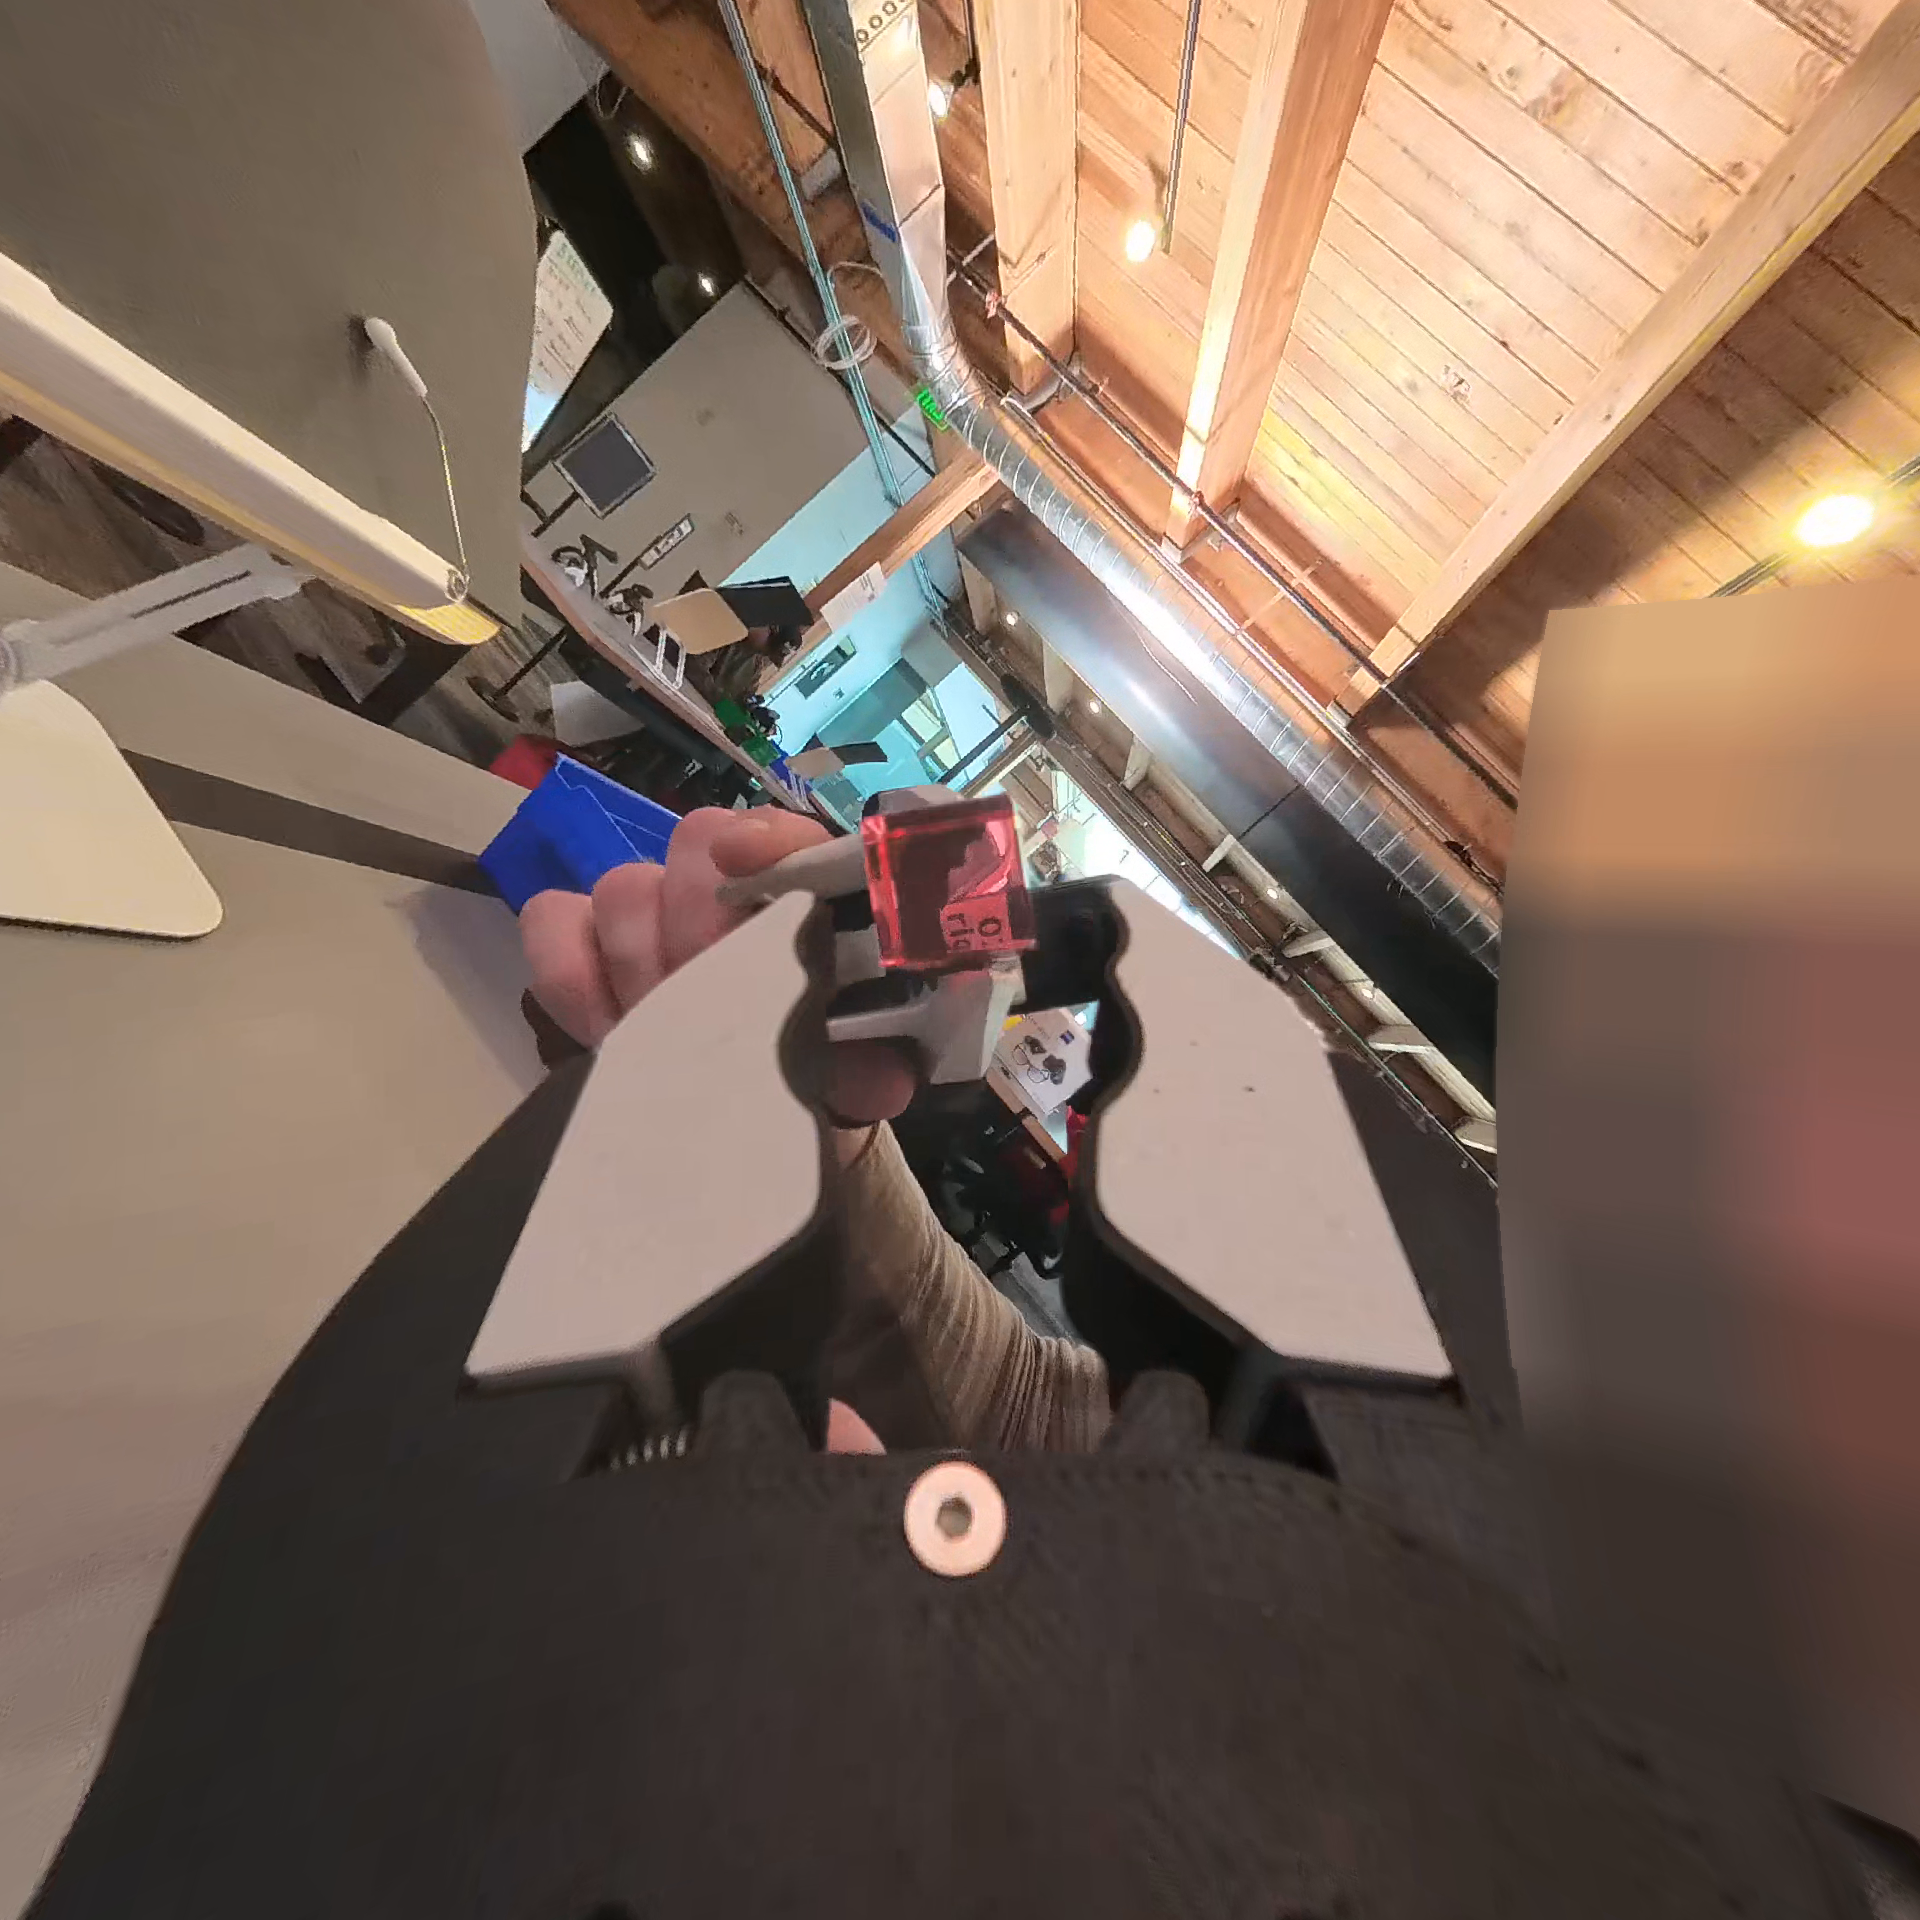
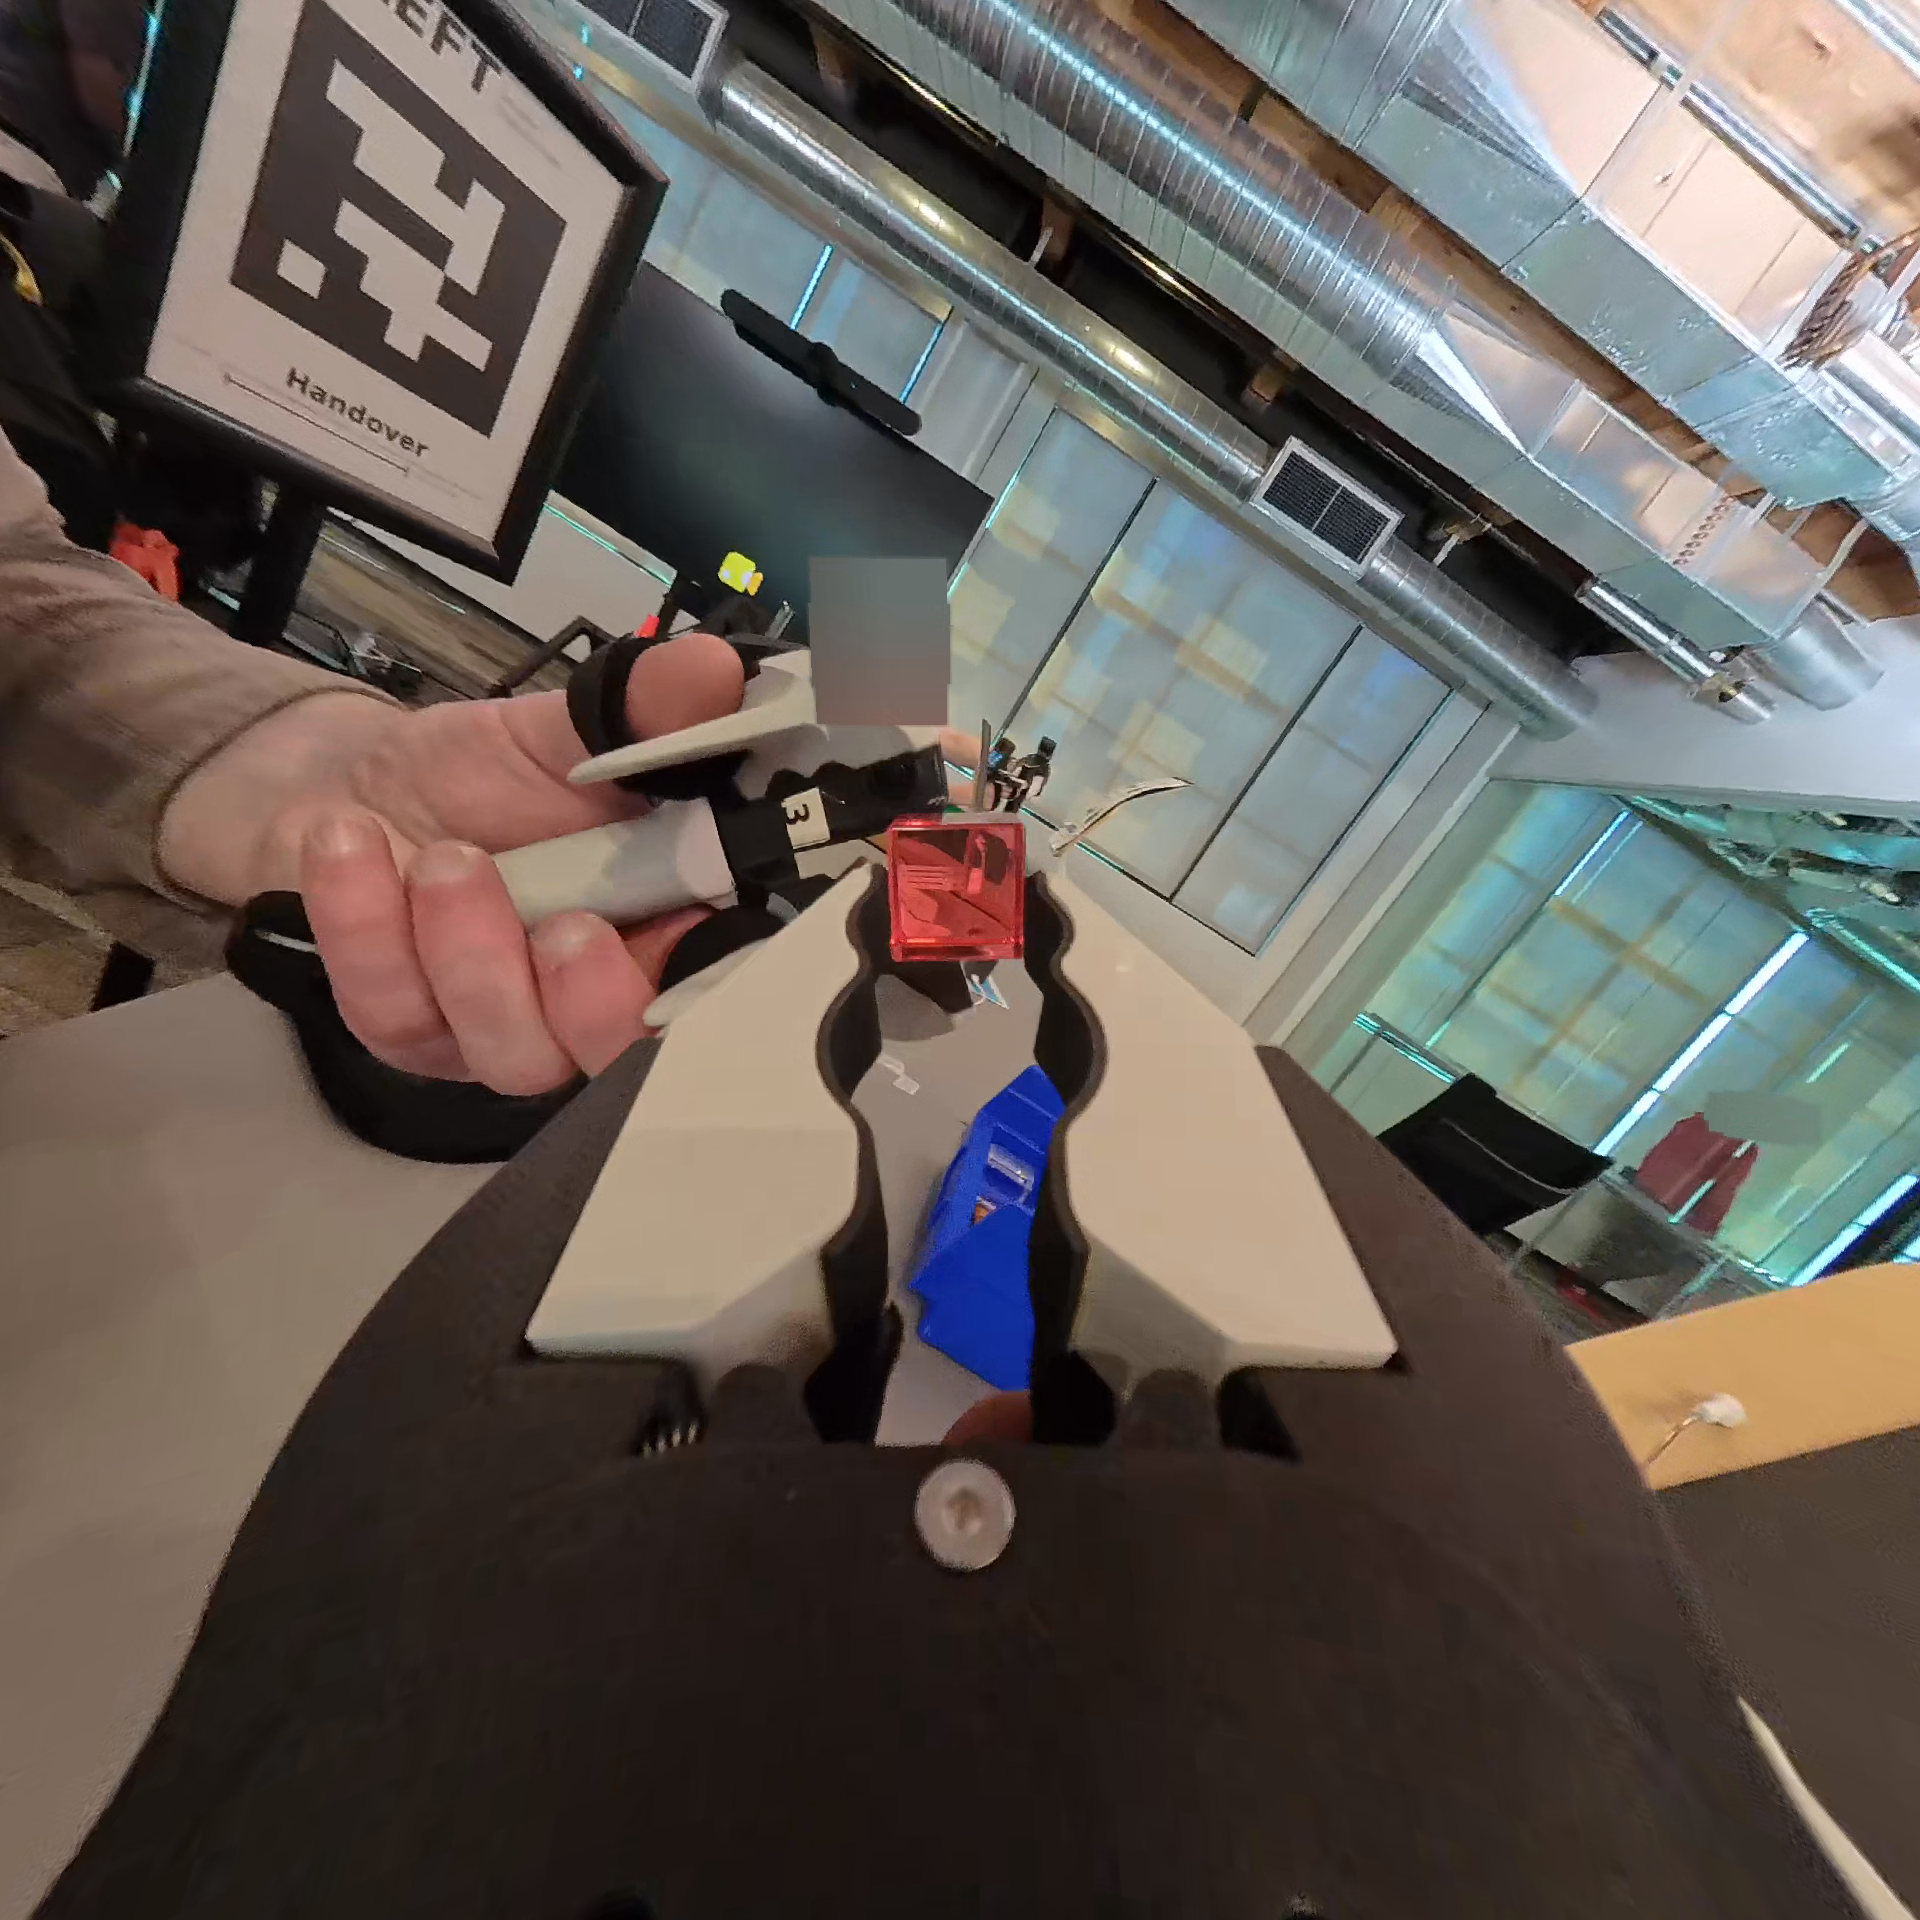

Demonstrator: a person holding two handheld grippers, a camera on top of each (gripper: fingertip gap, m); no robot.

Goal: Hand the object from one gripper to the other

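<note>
The right hand-held gripper point(image 2: 954, 894) pinches the red cube point(image 2: 956, 904) at its fingertips, above the table point(image 2: 156, 1195). The left hand-held gripper point(image 1: 964, 914) brackets it, jaws wide. If the right lets go early, the cube could drop - or twist out of a corner-only grip.

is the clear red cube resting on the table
No, the clear red cube is up in the air at the tips of the right gripper, above the grey table.

I am seeing the cube point(image 2: 956, 888) sitting between my right gripper point(image 2: 951, 914) tips, the left gripper point(image 1: 961, 935) meeting it from opposite (box point(image 2: 987, 1226) lying below, on the table point(image 2: 208, 1195)).
</note>
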